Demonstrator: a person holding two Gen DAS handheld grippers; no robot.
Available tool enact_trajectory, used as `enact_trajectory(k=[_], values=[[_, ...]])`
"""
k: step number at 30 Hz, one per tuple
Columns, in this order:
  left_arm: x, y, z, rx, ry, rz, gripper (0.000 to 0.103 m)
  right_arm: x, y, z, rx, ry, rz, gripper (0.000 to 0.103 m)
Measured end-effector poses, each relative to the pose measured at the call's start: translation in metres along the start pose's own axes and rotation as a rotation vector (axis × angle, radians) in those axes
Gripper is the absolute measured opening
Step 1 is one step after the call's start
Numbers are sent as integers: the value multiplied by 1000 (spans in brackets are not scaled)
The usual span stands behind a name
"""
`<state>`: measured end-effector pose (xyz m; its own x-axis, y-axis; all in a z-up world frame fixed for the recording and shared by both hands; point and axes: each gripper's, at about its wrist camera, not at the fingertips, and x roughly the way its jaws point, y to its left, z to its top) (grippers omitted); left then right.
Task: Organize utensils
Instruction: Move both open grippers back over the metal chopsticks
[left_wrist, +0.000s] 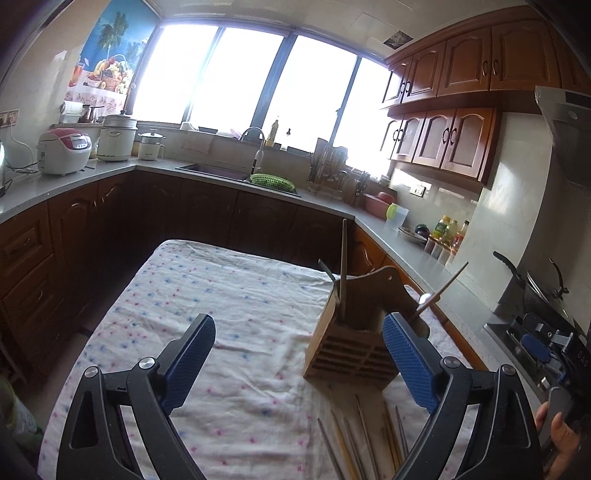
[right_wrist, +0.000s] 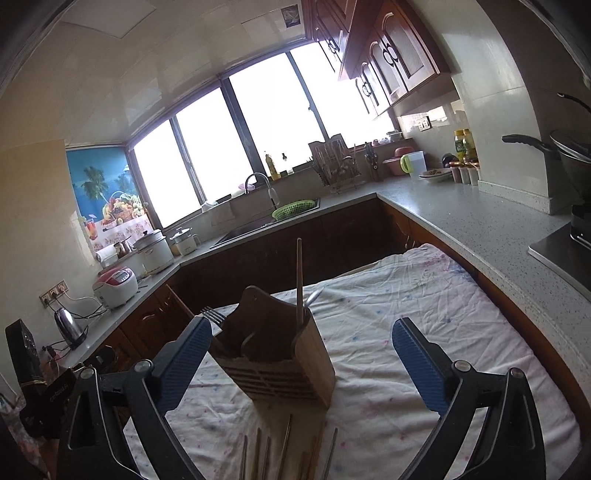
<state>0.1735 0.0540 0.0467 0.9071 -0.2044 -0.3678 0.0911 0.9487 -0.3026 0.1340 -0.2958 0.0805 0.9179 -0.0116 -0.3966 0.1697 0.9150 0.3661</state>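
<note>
Here we see a wooden utensil holder (left_wrist: 351, 350) standing upright on a wrinkled white cloth (left_wrist: 221, 295) dotted with small pink and blue specks. The holder is a boxy block with slatted openings cut into its near face and a curved, taller back panel. From its top a single wooden chopstick (left_wrist: 343, 266) rises almost vertically, its long axis pointing at the ceiling; in the right wrist view a metal fork (right_wrist: 214, 317) leans out toward the left, tines up. A spoon-like piece with a pale handle (left_wrist: 443, 284) slants out to the right in the left wrist view. In front of the holder, a loose row of chopsticks (left_wrist: 362, 435), some wooden and some metallic grey, lies flat on the cloth, long axes running roughly toward the holder.

Our left gripper (left_wrist: 299, 362) has its blue ribbed pads spread wide, nothing between them; its right pad overlaps the holder in view, and we cannot tell whether they touch. Our right gripper (right_wrist: 303, 362) is likewise spread wide and empty, the holder just ahead.
</note>
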Motion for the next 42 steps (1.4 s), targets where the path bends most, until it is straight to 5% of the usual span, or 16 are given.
enact_trajectory(k=[19, 42], values=[[-34, -2, -33, -39, 157, 31, 93, -40, -29, -83, 48, 127, -73, 99], [-4, -22, -44, -19, 296, 48, 90, -15, -21, -104, 31, 226, -71, 94]])
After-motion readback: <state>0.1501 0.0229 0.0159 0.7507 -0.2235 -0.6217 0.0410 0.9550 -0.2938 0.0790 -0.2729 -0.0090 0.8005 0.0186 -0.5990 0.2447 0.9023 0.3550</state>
